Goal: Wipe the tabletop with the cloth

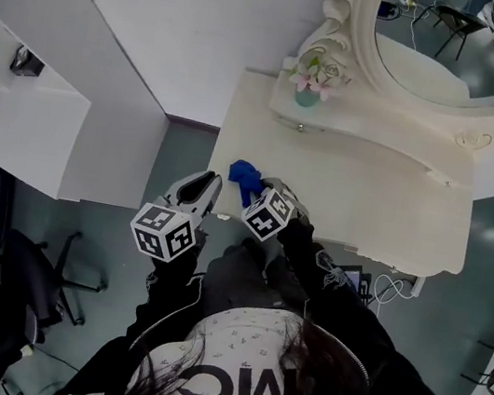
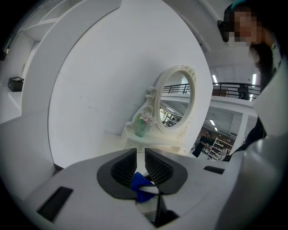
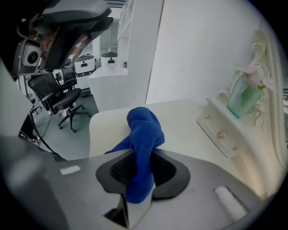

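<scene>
A blue cloth (image 1: 243,175) lies bunched at the front left corner of the cream dressing table (image 1: 363,184). My right gripper (image 1: 263,190) is shut on the cloth (image 3: 144,128), which rises from between the jaws and droops onto the tabletop (image 3: 180,117). In the right gripper view this gripper (image 3: 143,153) sits low over the table's corner. My left gripper (image 1: 209,180) hovers just left of the cloth, off the table's left edge. Its jaws (image 2: 140,152) stand close together with nothing between them; a bit of blue cloth (image 2: 141,183) shows beyond them.
A raised shelf with a green vase of pink flowers (image 1: 309,89) and an oval mirror (image 1: 453,48) stands at the table's back. White shelving (image 1: 16,113) and a black office chair (image 1: 25,276) are to the left. Cables (image 1: 387,288) hang below the table's front.
</scene>
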`<state>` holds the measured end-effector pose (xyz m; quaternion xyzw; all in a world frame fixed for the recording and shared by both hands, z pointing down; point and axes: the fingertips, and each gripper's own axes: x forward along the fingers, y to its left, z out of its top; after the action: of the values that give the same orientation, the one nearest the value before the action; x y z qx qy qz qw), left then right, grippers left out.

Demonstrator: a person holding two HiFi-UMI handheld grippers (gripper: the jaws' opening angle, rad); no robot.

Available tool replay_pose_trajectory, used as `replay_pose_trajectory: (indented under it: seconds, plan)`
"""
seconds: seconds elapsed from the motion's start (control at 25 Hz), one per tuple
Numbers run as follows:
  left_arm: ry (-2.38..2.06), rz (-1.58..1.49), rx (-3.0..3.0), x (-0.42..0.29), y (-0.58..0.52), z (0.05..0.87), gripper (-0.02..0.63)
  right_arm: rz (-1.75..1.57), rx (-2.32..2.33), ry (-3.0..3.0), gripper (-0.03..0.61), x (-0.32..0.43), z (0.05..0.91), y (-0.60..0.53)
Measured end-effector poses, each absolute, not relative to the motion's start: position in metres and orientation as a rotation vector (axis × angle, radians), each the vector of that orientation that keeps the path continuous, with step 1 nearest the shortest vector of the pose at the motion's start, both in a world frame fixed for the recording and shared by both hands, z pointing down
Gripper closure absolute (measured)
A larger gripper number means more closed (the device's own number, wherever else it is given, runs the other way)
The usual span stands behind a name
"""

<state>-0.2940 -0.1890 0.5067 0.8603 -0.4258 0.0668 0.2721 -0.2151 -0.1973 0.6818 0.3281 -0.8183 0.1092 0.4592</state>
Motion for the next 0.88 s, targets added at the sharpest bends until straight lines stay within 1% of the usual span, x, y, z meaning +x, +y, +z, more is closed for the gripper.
replay_pose_trajectory:
  seconds: [0.16, 0.4, 0.88]
  plan:
    - [-1.099, 0.209, 2.348, -0.254, -0.19, 0.504, 0.568, 0.301, 0.874, -1.991, 0.486, -0.167, 0.682, -0.196]
    - [-1.016, 0.247, 2.402, -0.176, -0.181, 0.501, 0.568, 0.361, 0.988, -1.937, 0.486, -0.071, 0.682, -0.186]
    - [-0.782, 0.332, 2.524, 0.008, -0.146, 0.495, 0.568, 0.52, 1.289, -1.773, 0.486, 0.173, 0.682, -0.154]
